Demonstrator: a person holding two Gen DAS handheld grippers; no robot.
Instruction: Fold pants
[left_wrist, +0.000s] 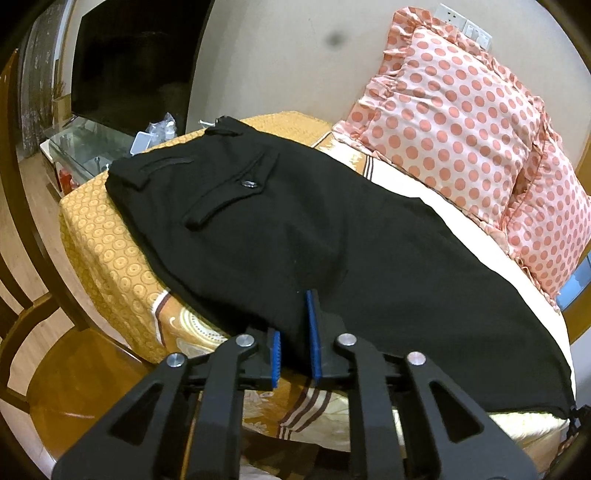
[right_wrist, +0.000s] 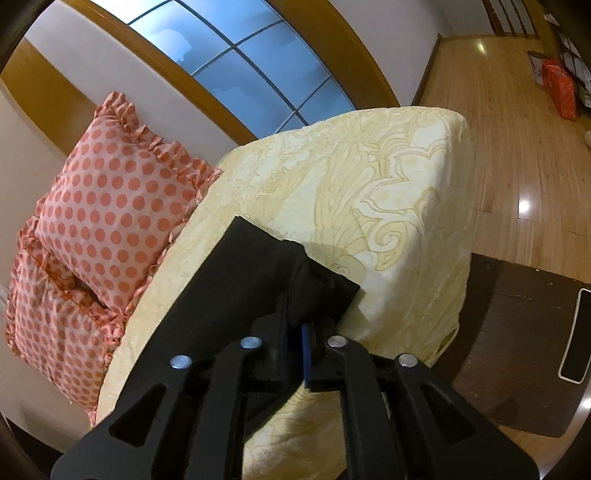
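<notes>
Left wrist view: black pants (left_wrist: 295, 229) lie flat along the bed, waistband and buttoned back pocket (left_wrist: 236, 192) at the far end.
Pants' near edge: it runs in between the blue pads (left_wrist: 314, 332) of the left gripper (left_wrist: 293, 349).
Left gripper: jaws narrowly apart with cloth between them; whether the pads press on it I cannot tell.
Bed cover: orange patterned sheet (left_wrist: 107, 251) under the waist end, cream sheet beneath the legs.
Pillow: pink polka-dot pillow (left_wrist: 454, 122) beside the pants, against the wall.
Right wrist view: the leg end of the pants (right_wrist: 236, 280) lies on the cream sheet (right_wrist: 369, 177).
Right gripper: the right gripper (right_wrist: 295, 347) is nearly closed, pinching the bunched hem corner.
Surroundings: wooden floor (right_wrist: 517, 129) beyond the bed, window (right_wrist: 236, 48) behind.
</notes>
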